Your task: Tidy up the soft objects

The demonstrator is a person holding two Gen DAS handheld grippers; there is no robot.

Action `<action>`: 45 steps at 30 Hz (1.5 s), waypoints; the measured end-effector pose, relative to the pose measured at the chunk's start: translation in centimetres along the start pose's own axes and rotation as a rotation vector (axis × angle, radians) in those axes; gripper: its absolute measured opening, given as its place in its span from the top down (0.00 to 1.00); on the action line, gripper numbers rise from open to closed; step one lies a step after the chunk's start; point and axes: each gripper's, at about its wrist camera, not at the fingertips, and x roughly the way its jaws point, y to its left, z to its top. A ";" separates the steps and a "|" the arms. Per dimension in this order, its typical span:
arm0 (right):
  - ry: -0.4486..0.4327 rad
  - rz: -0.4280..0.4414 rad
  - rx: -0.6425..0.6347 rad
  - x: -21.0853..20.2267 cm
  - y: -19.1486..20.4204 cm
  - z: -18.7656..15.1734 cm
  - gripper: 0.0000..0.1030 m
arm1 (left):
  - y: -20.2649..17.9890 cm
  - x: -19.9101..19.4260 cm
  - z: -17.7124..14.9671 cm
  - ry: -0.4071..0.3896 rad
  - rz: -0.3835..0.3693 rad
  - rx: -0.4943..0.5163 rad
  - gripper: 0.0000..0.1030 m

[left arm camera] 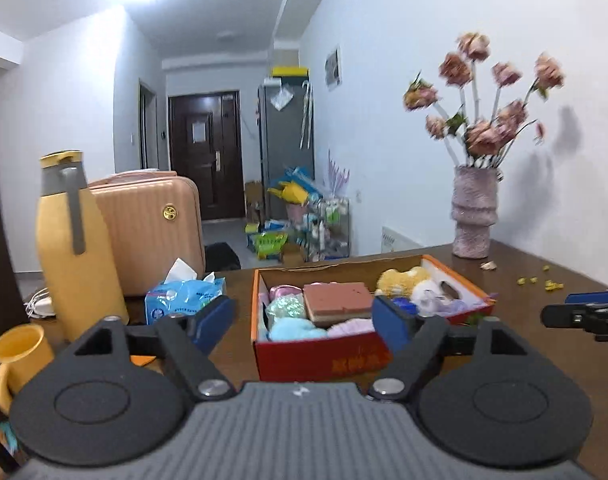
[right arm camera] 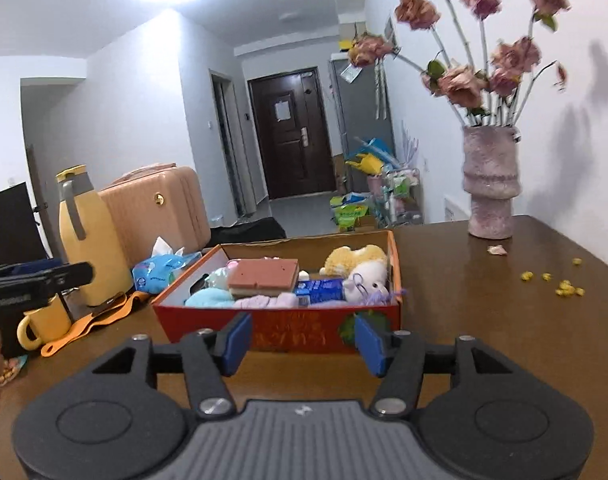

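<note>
The box (right arm camera: 279,330) of soft toys lies dead ahead of both empty grippers, left gripper (left arm camera: 304,322) wide, right gripper (right arm camera: 301,344) half-open and nearer.

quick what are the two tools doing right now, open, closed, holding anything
Left tool: open, holding nothing, in front of the red box.
Right tool: open, holding nothing.

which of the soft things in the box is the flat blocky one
The reddish-brown sponge block, lying in the middle of the red box. It has straight edges and a flat top; the yellow plush and light blue plush around it are rounded and fluffy.
</note>
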 end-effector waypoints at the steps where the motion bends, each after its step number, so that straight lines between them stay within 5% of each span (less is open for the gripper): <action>1: -0.026 -0.006 -0.020 -1.2 0.5 -0.6 0.42 | -0.1 -1.3 -0.6 -0.006 0.005 -0.006 0.18; 3: -0.065 -0.022 -0.046 -3.6 1.4 -1.8 0.27 | -0.5 -4.0 -1.9 -0.016 0.015 -0.026 0.15; 7: -0.137 -0.062 -0.109 -7.9 3.5 -4.0 0.22 | -0.8 -8.8 -4.4 -0.037 0.019 -0.044 0.05; 9: -0.200 -0.075 -0.145 -10.1 4.6 -5.0 0.08 | -1.0 -10.9 -5.3 -0.038 0.025 -0.035 0.03; 13: -0.275 -0.068 -0.177 -14.1 7.1 -7.1 0.00 | -0.6 -14.7 -6.9 -0.040 0.042 -0.047 0.00; 26: -0.244 -0.024 -0.069 -22.2 10.7 -13.1 0.00 | -0.9 -23.5 -9.9 -0.075 0.111 -0.039 0.00; 45: -0.228 -0.034 -0.035 -21.9 10.4 -13.0 0.00 | -1.5 -23.9 -9.8 -0.084 0.067 -0.034 0.00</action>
